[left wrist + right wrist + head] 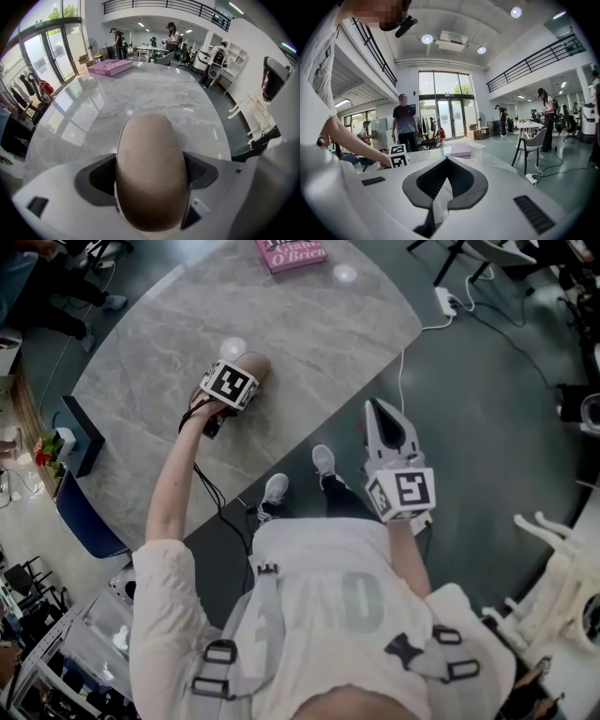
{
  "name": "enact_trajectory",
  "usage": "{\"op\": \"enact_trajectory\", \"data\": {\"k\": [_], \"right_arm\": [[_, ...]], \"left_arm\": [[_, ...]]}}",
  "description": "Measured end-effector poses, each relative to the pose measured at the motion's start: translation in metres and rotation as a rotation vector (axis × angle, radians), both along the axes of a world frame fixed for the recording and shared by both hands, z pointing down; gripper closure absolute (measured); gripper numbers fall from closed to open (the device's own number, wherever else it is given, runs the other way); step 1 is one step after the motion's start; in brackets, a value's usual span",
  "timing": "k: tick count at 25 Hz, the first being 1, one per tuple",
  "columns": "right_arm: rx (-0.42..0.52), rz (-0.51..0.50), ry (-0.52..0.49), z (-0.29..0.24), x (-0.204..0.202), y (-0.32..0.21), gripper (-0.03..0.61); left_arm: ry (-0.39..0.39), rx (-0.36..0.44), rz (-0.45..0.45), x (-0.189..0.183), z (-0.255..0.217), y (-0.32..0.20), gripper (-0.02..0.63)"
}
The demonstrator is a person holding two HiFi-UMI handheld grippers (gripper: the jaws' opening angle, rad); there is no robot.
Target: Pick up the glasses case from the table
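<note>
My right gripper (446,161) had its jaws closed tip to tip, with nothing between them. Past them lay the pale worktop (487,161), with a pink book (461,150) flat on its far part. At the left my bare arm (347,138) reached to the left gripper's marker cube (398,156). Behind stood a person in a dark shirt (405,123) before glass doors (445,117), and a chair (533,140) stood on the right
</note>
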State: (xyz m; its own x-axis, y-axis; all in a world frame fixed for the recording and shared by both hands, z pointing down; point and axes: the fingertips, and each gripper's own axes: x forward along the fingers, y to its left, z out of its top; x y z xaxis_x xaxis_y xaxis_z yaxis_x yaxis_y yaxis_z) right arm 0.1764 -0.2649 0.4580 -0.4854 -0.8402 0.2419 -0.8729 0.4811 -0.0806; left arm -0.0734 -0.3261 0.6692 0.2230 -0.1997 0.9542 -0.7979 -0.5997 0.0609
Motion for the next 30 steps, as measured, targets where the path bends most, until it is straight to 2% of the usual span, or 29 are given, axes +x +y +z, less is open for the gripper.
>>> {"op": "enact_trajectory", "data": {"k": [4, 30], "right_arm": [[0.008, 0.004, 0.004, -0.002, 0.005, -0.005, 0.578], [0.000, -0.024, 0.000, 0.002, 0.000, 0.006, 0.578]], "left_arm": [[-0.011, -0.044, -0.006, 0.001, 0.008, 0.001, 0.212], [-0.028, -0.020, -0.010, 0.001, 0.006, -0.001, 0.212]]}}
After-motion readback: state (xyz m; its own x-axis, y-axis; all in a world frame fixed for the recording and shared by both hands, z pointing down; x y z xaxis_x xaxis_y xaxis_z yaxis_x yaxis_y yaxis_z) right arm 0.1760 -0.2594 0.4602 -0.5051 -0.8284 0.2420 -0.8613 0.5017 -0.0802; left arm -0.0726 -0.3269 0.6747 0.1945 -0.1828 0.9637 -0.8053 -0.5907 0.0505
